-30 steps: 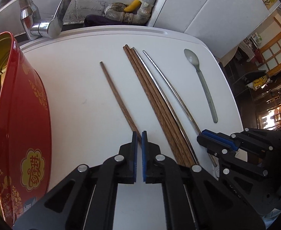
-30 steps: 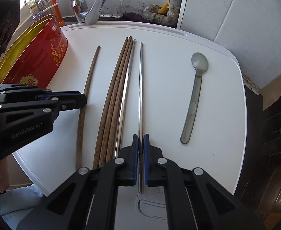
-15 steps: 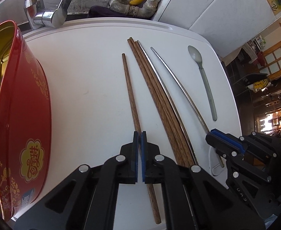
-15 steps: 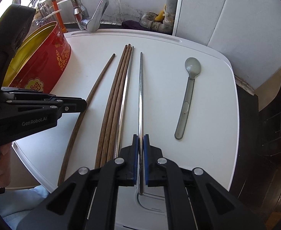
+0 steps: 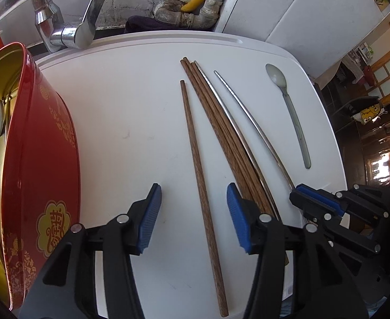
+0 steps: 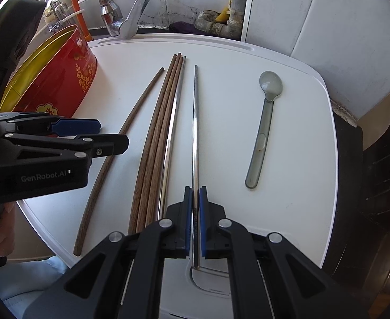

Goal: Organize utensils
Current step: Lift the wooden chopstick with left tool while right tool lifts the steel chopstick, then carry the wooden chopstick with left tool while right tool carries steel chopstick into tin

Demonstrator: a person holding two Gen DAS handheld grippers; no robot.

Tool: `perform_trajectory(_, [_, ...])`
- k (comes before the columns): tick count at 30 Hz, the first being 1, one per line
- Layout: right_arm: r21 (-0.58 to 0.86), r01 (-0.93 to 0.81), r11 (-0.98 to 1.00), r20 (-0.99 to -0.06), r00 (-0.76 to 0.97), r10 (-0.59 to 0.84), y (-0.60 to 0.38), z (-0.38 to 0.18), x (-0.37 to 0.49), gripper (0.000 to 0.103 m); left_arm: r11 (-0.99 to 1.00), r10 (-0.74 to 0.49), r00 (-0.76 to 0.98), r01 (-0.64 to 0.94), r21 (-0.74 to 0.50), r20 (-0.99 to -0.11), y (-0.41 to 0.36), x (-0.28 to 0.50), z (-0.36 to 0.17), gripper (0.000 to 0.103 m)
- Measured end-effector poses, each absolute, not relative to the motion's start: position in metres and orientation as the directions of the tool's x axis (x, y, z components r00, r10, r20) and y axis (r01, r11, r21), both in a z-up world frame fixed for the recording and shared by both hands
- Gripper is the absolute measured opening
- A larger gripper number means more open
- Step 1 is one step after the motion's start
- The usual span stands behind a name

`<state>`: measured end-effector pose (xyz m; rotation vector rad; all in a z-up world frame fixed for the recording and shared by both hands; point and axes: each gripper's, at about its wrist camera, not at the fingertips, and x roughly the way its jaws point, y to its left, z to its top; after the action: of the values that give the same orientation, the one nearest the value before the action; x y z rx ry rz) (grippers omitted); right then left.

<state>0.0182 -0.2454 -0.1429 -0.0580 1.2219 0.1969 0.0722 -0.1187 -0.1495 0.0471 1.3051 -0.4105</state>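
The left gripper [image 5: 193,208] was opening, its blue pads clear of the single wooden chopstick [image 5: 199,175], which lay flat on the white board [image 5: 115,106] between the jaws, touching neither pad. To do this release well, I judged the jaws should spread fully and lift straight up, so neither pad would nudge the stick out of line or bump the bundle just beside the right-hand pad.

The right gripper [image 6: 194,199] was clamped narrow on 1 steel chopstick [image 6: 195,133], which ran straight ahead out of its jaws along the board. It likely needed to be laid against its steel mate [image 6: 172,133], just left of those jaws.

The single wooden chopstick was dark brown, grained, slim and straight. Right of the left jaws lay 3 matching wooden chopsticks [image 5: 221,133], tight together and touching the steel mate. A grey translucent spoon [image 6: 264,130] lay well apart, right of the right jaws. A red tin [image 5: 41,159] stood left of the left jaws.
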Motion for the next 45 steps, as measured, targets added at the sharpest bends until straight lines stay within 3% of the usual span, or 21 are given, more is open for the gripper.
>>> perform_trajectory(12, [0.043, -0.195, 0.98, -0.939, 0.328, 0.106, -0.242, -0.149, 0.026, 0.008, 0.92, -0.246, 0.254, 0.364, -0.143, -0.935, -0.122, 0.061, -0.15, 0.052])
perform_trajectory(14, [0.023, -0.21, 0.977, -0.937, 0.336, 0.095, -0.239, -0.15, 0.03, 0.024, 0.919, -0.245, 0.259, 0.37, -0.139, -0.934, -0.122, 0.061, -0.15, 0.052])
perform_trajectory(15, [0.01, -0.212, 0.977, -0.937, 0.339, 0.083, -0.237, -0.15, 0.032, 0.037, 0.919, -0.246, 0.259, 0.369, -0.14, -0.934, -0.121, 0.061, -0.149, 0.052])
perform_trajectory(17, [0.01, -0.213, 0.977, -0.936, 0.342, 0.084, -0.236, -0.151, 0.033, 0.043, 0.918, -0.249, 0.261, 0.371, -0.141, -0.933, -0.12, 0.06, -0.149, 0.052])
perform_trajectory(20, [0.022, -0.22, 0.975, -0.933, 0.346, 0.099, -0.236, -0.152, 0.033, 0.04, 0.916, -0.248, 0.266, 0.377, -0.137, -0.932, -0.121, 0.059, -0.149, 0.052])
perform_trajectory(21, [0.028, -0.228, 0.973, -0.932, 0.345, 0.108, -0.236, -0.151, 0.033, 0.022, 0.918, -0.244, 0.27, 0.375, -0.132, -0.932, -0.121, 0.059, -0.149, 0.047])
perform_trajectory(22, [0.035, -0.233, 0.972, -0.933, 0.34, 0.116, -0.236, -0.15, 0.033, 0.007, 0.921, -0.234, 0.279, 0.369, -0.12, -0.931, -0.12, 0.06, -0.149, 0.04])
perform_trajectory(24, [0.07, -0.221, 0.973, -0.936, 0.322, 0.14, -0.239, -0.15, 0.034, 0.006, 0.925, -0.241, 0.269, 0.355, -0.137, -0.932, -0.116, 0.062, -0.15, 0.008])
perform_trajectory(32, [0.078, -0.14, 0.987, -0.922, 0.367, 0.125, -0.254, -0.125, 0.019, 0.006, 0.933, -0.282, 0.268, 0.302, -0.198, -0.921, -0.104, 0.056, -0.135, 0.006])
perform_trajectory(45, [0.094, -0.271, 0.958, -0.816, 0.53, 0.23, -0.25, -0.046, -0.019, 0.006, 0.958, -0.273, 0.439, 0.203, -0.202, -0.856, -0.074, 0.008, -0.058, 0.005])
